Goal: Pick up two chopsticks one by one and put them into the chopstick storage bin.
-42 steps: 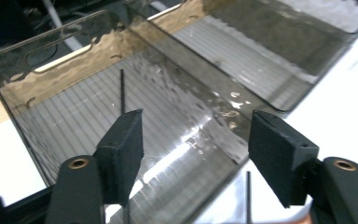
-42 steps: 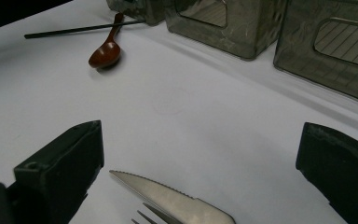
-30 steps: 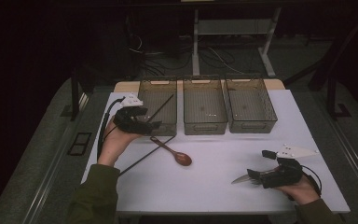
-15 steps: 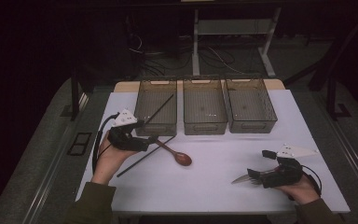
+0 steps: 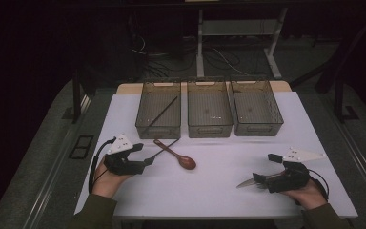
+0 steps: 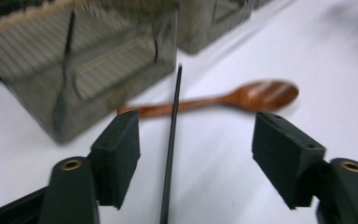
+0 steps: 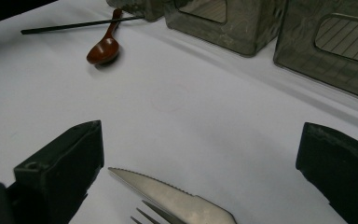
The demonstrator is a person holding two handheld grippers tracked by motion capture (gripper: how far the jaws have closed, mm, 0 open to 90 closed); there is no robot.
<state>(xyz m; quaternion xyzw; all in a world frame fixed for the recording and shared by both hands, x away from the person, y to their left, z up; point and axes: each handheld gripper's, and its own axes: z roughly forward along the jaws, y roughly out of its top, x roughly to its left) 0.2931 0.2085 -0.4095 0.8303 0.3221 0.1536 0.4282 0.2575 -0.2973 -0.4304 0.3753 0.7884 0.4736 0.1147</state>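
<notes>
High view: left gripper [image 5: 148, 160] fingers apart, just been closing, astride black chopstick [image 6: 171, 140] lying on worktop [image 5: 219, 186], crossing wooden spoon [image 5: 177, 156]. Three bins [image 5: 208, 133] behind. Right gripper [image 5: 262, 180] fingers apart over knife [image 7: 177, 198] and fork [image 7: 151, 214].

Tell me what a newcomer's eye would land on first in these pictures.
Three dark bins line the table's far edge, the left one holding a black stick. In front of them a brown spoon lies on the white table, crossed by a black chopstick that runs between the left gripper's open jaws. Near the right gripper, a knife and fork tines.
</notes>
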